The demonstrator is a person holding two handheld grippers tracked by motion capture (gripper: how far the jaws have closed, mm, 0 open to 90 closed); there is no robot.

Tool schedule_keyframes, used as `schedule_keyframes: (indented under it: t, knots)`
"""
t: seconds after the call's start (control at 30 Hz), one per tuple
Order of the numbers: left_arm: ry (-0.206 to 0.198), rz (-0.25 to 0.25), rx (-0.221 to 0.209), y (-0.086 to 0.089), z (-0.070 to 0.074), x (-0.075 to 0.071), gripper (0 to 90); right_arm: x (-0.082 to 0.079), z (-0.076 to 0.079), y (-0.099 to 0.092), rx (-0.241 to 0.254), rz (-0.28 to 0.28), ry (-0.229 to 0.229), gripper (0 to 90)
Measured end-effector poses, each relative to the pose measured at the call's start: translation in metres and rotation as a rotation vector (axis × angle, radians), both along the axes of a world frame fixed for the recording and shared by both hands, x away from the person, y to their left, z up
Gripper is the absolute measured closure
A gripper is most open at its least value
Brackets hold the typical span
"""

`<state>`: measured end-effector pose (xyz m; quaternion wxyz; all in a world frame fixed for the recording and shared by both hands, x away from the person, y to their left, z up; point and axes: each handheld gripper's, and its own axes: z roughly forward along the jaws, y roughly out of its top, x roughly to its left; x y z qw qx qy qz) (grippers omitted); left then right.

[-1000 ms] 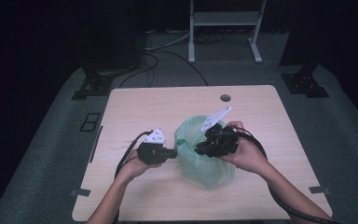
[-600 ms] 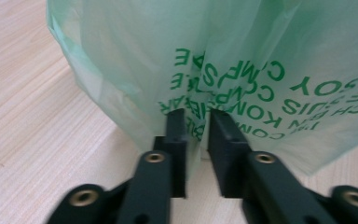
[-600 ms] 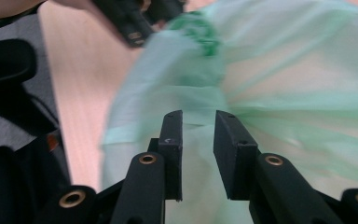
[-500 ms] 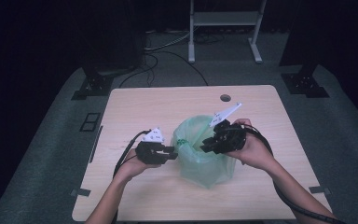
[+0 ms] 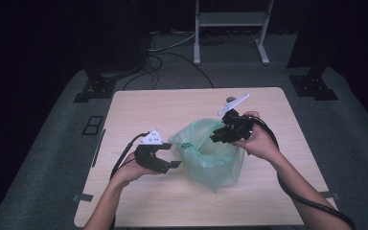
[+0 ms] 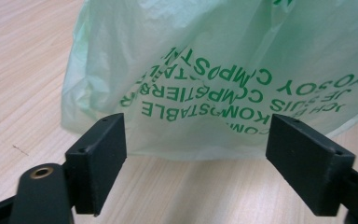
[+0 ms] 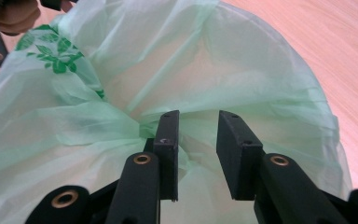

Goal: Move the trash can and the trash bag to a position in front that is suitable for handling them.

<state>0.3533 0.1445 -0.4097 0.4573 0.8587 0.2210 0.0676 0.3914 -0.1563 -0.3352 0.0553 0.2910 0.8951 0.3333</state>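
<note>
The left gripper point(image 5: 165, 157), nearest the person, has just been opening: in the left gripper view its 2 black jaws stand wide apart, and the green compostable bag point(image 6: 223, 70) lies just ahead of them, not between them. With that side let go, the risk is that the thin film slumps and the mouth folds shut, since nothing stiff holds it up.

The bag point(image 5: 208, 155) sits near the middle of the wooden table point(image 5: 139, 103), puffed open and crumpled. Its film is translucent, pale green, softly creased, printed with darker green lettering and a leaf mark point(image 7: 51, 53).

Farther across, the right gripper point(image 5: 222, 133) is at the bag's far rim. In the right gripper view its jaws have just been opening a little, with a narrow gap between them; the film bunches against the left jaw, and I cannot tell if any is still pinched. If that fold slips, the rim drops; a hard tug, I judge, could tear such thin film or drag the light bag across the smooth tabletop.
</note>
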Motion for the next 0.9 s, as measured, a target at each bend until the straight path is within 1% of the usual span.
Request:
schedule_keyframes:
  t: [0.07, 0.1, 0.17, 0.2, 0.23, 0.27, 0.33, 0.37, 0.4, 0.43, 0.47, 0.57, 0.67, 0.73, 0.77, 0.83, 0.87, 0.9]
  knots:
    - [-0.002, -0.004, -0.004, 0.003, 0.000, -0.001, 17.3, 0.000, 0.000, -0.001, 0.002, -0.001, -0.002, 68.2]
    - [-0.007, -0.001, -0.016, 0.006, 0.001, -0.002, 16.1, 0.000, 0.001, -0.004, 0.023, 0.002, -0.004, 68.0]
    - [-0.010, 0.006, -0.022, 0.008, 0.002, -0.003, 13.0, 0.000, 0.001, -0.005, 0.032, -0.001, -0.006, 66.3]
    - [-0.013, 0.003, -0.028, 0.010, 0.003, -0.003, 13.0, -0.001, 0.004, -0.009, 0.064, -0.001, -0.014, 63.7]
    - [-0.017, 0.012, -0.032, 0.013, 0.006, -0.003, 12.7, -0.001, 0.005, -0.011, 0.073, -0.004, -0.015, 61.7]
    - [-0.018, 0.021, -0.033, 0.014, 0.007, -0.002, 10.4, -0.001, 0.006, -0.013, 0.084, -0.007, -0.020, 60.1]
    - [-0.025, 0.027, -0.037, 0.017, 0.010, -0.001, 9.4, 0.000, 0.009, -0.018, 0.106, -0.011, -0.024, 58.1]
    - [-0.028, 0.034, -0.044, 0.019, 0.012, -0.001, 9.4, 0.000, 0.010, -0.020, 0.112, -0.018, -0.028, 55.8]
    - [-0.028, 0.034, -0.044, 0.019, 0.012, -0.001, 9.4, 0.000, 0.010, -0.020, 0.112, -0.018, -0.028, 55.8]
    - [-0.033, 0.042, -0.049, 0.021, 0.014, 0.001, 8.9, 0.001, 0.012, -0.027, 0.150, -0.030, -0.040, 51.0]
    - [-0.033, 0.042, -0.049, 0.021, 0.014, 0.001, 7.4, 0.001, 0.012, -0.027, 0.150, -0.030, -0.040, 51.0]
    - [-0.040, 0.043, -0.050, 0.023, 0.017, 0.002, 7.0, 0.002, 0.014, -0.036, 0.192, -0.040, -0.049, 45.9]
    - [-0.045, 0.044, -0.043, 0.027, 0.018, 0.003, 7.0, 0.003, 0.018, -0.044, 0.214, -0.063, -0.067, 41.1]
    - [-0.047, 0.051, -0.053, 0.029, 0.018, 0.004, 7.0, 0.003, 0.019, -0.046, 0.215, -0.068, -0.075, 40.4]
    - [-0.046, 0.050, -0.057, 0.030, 0.018, 0.005, 7.0, 0.001, 0.021, -0.051, 0.220, -0.085, -0.089, 38.4]
    - [-0.042, 0.058, -0.059, 0.032, 0.021, 0.007, 7.0, -0.001, 0.022, -0.057, 0.229, -0.102, -0.099, 37.5]
    - [-0.045, 0.057, -0.053, 0.032, 0.022, 0.008, 7.0, -0.001, 0.023, -0.059, 0.231, -0.110, -0.097, 37.5]
    - [-0.048, 0.059, -0.057, 0.033, 0.024, 0.009, 7.0, -0.001, 0.023, -0.062, 0.236, -0.117, -0.101, 37.2]
